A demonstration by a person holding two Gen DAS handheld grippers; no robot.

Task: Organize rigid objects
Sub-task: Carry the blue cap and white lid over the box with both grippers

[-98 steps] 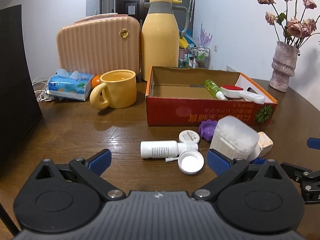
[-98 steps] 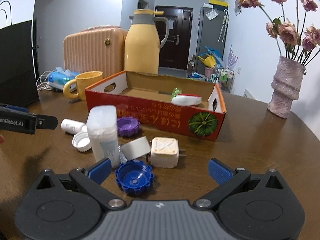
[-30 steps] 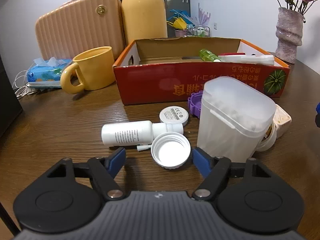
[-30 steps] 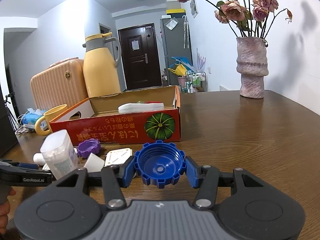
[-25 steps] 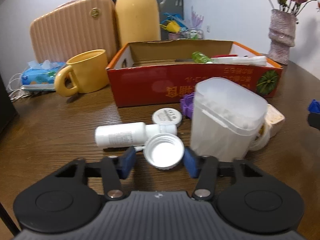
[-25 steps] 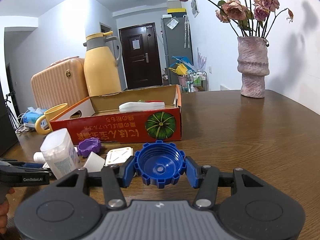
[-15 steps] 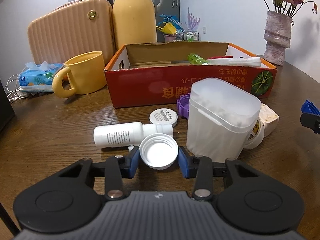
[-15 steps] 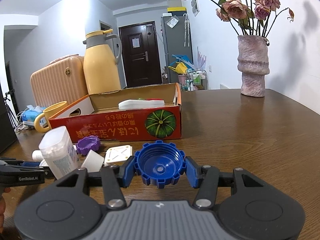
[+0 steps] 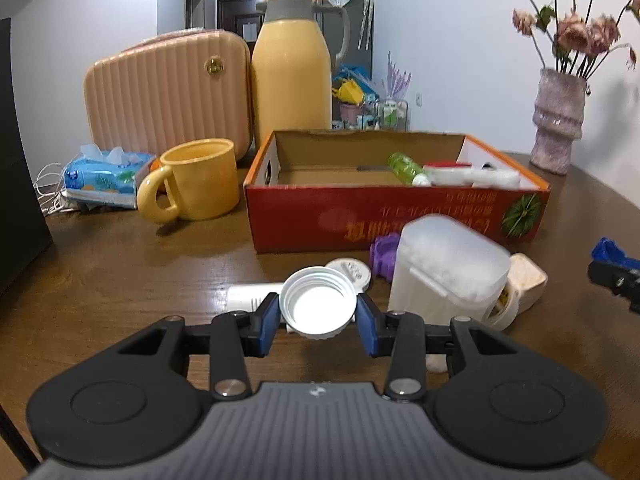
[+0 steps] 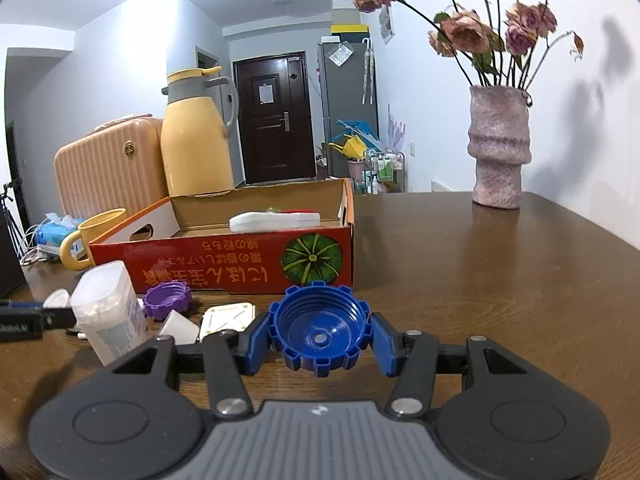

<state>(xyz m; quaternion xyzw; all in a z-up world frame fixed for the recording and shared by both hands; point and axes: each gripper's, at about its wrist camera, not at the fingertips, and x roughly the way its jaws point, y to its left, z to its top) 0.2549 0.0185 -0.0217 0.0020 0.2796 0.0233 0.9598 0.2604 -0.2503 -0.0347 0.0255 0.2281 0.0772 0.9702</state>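
My left gripper (image 9: 318, 317) is shut on a white screw cap (image 9: 318, 300), held a little above the table with its hollow side toward the camera. Behind the cap lie a white bottle (image 9: 250, 295), a small white round lid (image 9: 349, 271), a purple cap (image 9: 383, 251) and a translucent white container (image 9: 448, 270). My right gripper (image 10: 318, 338) is shut on a blue notched cap (image 10: 319, 326), held above the table. The red cardboard box (image 9: 360, 216) stands open beyond, with a green bottle (image 9: 404, 165) and white items inside. The box (image 10: 240, 264) also fills the middle of the right wrist view.
A yellow mug (image 9: 196, 184), tissue pack (image 9: 106, 174), ribbed peach case (image 9: 168, 92) and yellow thermos (image 9: 292, 68) stand at the back left. A vase of dried flowers (image 10: 500, 144) is at the back right. A white plug adapter (image 10: 228, 316) lies near the container (image 10: 106, 312).
The left gripper's jaws closed onto the white cap and lifted it off the table; the view rose and now looks more into the box. The right gripper stayed still with the blue cap.
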